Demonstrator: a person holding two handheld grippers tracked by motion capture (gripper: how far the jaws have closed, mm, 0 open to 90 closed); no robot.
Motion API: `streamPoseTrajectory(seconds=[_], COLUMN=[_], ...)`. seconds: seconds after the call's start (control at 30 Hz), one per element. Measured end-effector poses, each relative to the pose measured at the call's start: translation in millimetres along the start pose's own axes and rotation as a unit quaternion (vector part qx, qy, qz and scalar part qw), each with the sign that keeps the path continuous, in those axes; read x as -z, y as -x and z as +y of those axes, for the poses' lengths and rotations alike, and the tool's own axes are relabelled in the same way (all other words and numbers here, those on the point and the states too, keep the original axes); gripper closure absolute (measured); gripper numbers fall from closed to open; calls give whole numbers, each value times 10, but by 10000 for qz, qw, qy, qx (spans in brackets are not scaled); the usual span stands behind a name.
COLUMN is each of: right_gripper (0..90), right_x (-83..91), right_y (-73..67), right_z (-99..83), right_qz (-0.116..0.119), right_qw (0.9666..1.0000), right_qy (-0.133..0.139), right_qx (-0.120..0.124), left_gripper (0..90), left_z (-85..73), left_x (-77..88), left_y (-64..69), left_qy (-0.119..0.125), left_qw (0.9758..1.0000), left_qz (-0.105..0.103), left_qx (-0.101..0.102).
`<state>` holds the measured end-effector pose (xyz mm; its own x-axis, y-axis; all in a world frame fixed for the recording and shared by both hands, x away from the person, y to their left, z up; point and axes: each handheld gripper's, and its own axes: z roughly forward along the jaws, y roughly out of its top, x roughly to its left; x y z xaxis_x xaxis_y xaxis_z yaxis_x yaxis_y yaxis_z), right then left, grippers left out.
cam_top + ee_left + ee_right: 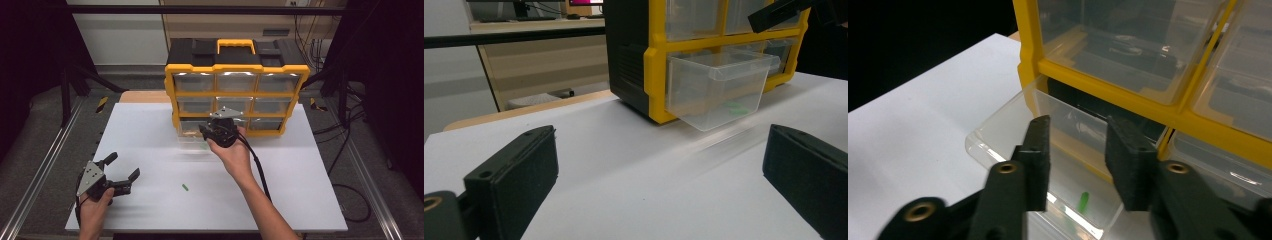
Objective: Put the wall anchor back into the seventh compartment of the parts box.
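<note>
Clear drawer [1048,165] open, green piece [1083,202] inside.

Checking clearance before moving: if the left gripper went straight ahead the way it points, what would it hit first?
Probably the pulled-out clear drawer at the bottom of the yellow organizer; bare white table lies before the left gripper, though depth is unclear.

The left black two-jaw gripper [123,176], at seven o'clock on the table, carries a grey three-cornered plate [90,176] with dark screws. The right black gripper [216,131], near centre, bears the same plate [225,112], brass-ringed jaw pivots [1007,168] and a thick black cable [257,167]. Both forearms are bare, without sleeves.
</note>
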<state>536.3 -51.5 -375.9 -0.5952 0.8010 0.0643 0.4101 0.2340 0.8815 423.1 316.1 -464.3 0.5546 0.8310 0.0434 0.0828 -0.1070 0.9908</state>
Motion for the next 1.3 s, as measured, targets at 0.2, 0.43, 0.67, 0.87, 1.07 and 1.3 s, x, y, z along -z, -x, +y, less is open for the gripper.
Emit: streamPoseTrajectory(seconds=[0.2,0.43,0.67,0.87,1.07,1.3], right_gripper=[324,148,99,99,100,102], right_x=[86,149,191,226,223,227], right_y=[-65,-194,-294,-352,-409,-445], right_z=[-2,-94,-199,-303,-460,-591], right_qz=[6,104,244,387,462,560], right_qw=[9999,9987,9976,9964,9944,9925], right_qy=[-62,-327,-521,-649,-864,-1038], right_qx=[160,374,392,373,385,330], left_gripper=[13,13,13,13,13,13], left_z=[0,-1,-2,-4,-2,-3], left_x=[1,9,5,2,3,3], left_y=[-4,-12,-5,-7,-8,-6], left_qy=[-6,-7,-7,-14,-7,-7], left_qw=[10000,10000,10000,10000,10000,10000], left_qz=[11,28,22,21,19,20], left_qx=[2,3,1,0,-5,1])
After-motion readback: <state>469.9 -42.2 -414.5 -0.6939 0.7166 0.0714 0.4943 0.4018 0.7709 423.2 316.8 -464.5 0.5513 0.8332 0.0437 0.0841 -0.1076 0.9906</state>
